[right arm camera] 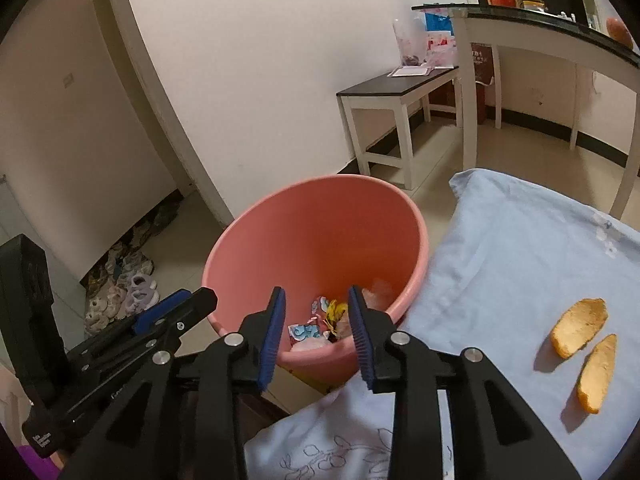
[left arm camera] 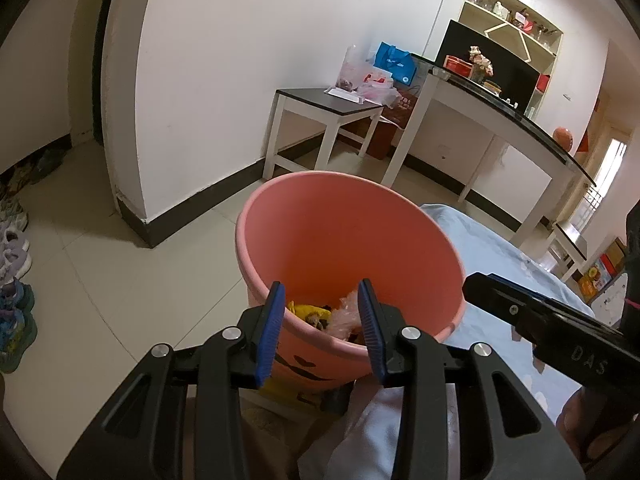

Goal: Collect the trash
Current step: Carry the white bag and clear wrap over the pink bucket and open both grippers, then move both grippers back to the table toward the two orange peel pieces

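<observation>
A pink bin (left arm camera: 344, 240) (right arm camera: 320, 236) stands on the floor beside the blue-covered table. Wrappers and scraps (right arm camera: 320, 326) lie at its bottom; they also show in the left wrist view (left arm camera: 320, 316). My left gripper (left arm camera: 322, 328) is open and empty, just over the bin's near rim. My right gripper (right arm camera: 316, 332) is open and empty, also over the near rim. Two orange peels (right arm camera: 580, 326) (right arm camera: 598, 374) lie on the blue cloth (right arm camera: 520, 260) to the right of the right gripper. The left gripper shows in the right wrist view (right arm camera: 176, 312) at the left.
A low black-topped bench (left arm camera: 328, 102) with plastic bags stands by the white wall. A long black-topped counter (left arm camera: 520, 120) runs at the right. Shoes (right arm camera: 120, 292) lie on the floor at the left. The tiled floor (left arm camera: 120, 280) surrounds the bin.
</observation>
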{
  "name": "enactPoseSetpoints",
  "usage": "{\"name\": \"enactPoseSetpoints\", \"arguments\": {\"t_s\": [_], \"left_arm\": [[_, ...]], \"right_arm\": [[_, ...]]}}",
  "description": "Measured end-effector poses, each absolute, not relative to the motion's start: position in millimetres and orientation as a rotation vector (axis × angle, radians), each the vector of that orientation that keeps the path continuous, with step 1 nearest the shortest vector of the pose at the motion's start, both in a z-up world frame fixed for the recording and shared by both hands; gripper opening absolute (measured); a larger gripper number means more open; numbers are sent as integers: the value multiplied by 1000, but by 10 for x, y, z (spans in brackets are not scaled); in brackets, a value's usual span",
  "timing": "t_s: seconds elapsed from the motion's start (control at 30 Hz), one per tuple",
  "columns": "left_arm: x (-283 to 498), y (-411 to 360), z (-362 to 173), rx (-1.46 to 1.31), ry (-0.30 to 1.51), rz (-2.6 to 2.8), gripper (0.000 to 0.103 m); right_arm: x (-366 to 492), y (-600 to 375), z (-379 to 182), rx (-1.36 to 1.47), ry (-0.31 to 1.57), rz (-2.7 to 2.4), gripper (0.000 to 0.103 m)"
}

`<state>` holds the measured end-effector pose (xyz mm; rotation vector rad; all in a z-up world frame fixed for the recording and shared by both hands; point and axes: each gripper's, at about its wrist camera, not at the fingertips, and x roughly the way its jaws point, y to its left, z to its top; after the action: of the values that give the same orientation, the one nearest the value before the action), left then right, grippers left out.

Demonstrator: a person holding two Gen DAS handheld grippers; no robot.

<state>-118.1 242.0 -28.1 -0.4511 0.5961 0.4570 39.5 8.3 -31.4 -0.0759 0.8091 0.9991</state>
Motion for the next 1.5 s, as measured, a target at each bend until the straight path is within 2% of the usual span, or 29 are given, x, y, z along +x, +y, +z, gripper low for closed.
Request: {"name": "enactPoseSetpoints", "arguments": {"t_s": [0.27,0.97,1.5], "left_arm": [[-1209,2291,-216,-439,598,434,38],[-1138,1665,-88,-352,631,314,38],[-926,1387,-169,-302,688,266,38]], "right_arm": [[370,-184,-328,-45,822,950,39],[406,-1367,-452,61,857,733,39],[876,-2139,-564,184,865,557,39]]}}
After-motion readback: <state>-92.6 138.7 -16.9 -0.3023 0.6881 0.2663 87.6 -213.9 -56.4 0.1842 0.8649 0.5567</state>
